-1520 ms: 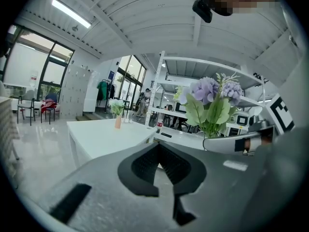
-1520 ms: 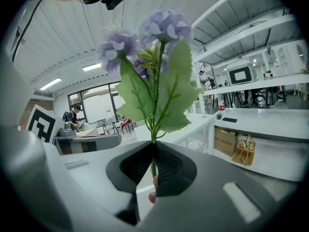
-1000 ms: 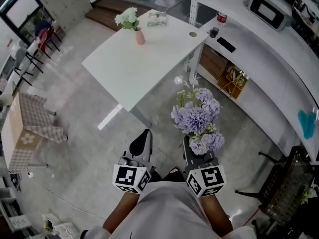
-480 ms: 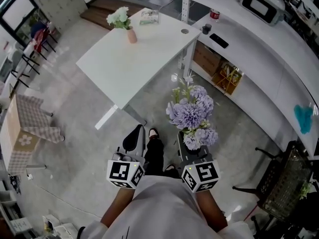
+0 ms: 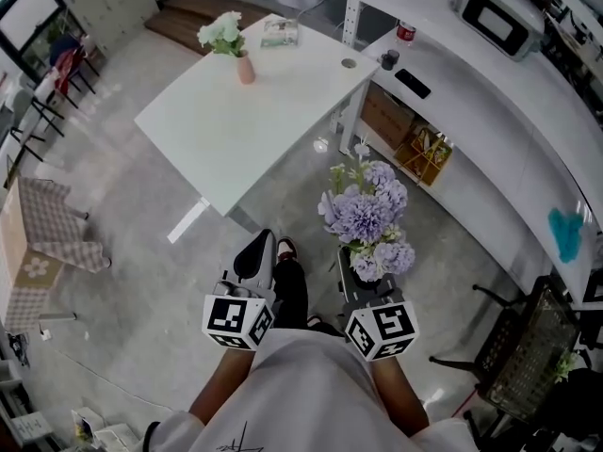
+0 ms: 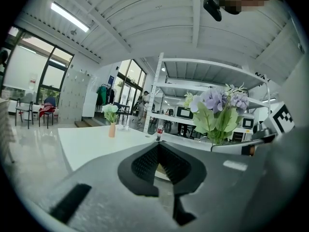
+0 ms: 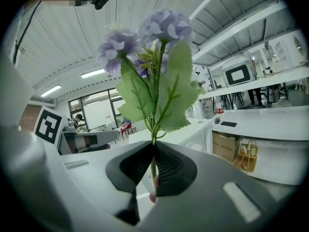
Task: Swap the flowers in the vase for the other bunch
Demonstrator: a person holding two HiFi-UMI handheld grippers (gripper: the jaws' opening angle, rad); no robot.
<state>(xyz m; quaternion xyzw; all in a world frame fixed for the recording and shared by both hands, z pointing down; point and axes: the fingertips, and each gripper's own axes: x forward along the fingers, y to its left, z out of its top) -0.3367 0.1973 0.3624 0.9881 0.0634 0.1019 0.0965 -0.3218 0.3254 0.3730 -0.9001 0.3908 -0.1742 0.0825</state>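
My right gripper (image 5: 356, 269) (image 7: 152, 151) is shut on the stems of a purple flower bunch (image 5: 366, 217) (image 7: 153, 57), held upright over the floor. Beside it my left gripper (image 5: 261, 252) (image 6: 157, 151) is shut with nothing between its jaws. Far ahead, near the back edge of the white table (image 5: 245, 125) (image 6: 91, 141), stands a small pink vase (image 5: 246, 69) (image 6: 112, 130) holding white flowers (image 5: 220, 32) (image 6: 110, 111). Both grippers are well short of the table.
A white counter (image 5: 490, 121) runs along the right with a bottle (image 5: 405, 33), a cup (image 5: 389, 58), a phone (image 5: 413, 83) and a microwave (image 5: 499, 6). A box (image 5: 281, 32) lies on the table. A black chair (image 5: 518, 356) stands at right, a checked-cloth table (image 5: 42, 243) at left.
Both grippers and the purple bunch have advanced a little toward the table; the table and vase sit slightly lower-left in the head view. Jaws unchanged.
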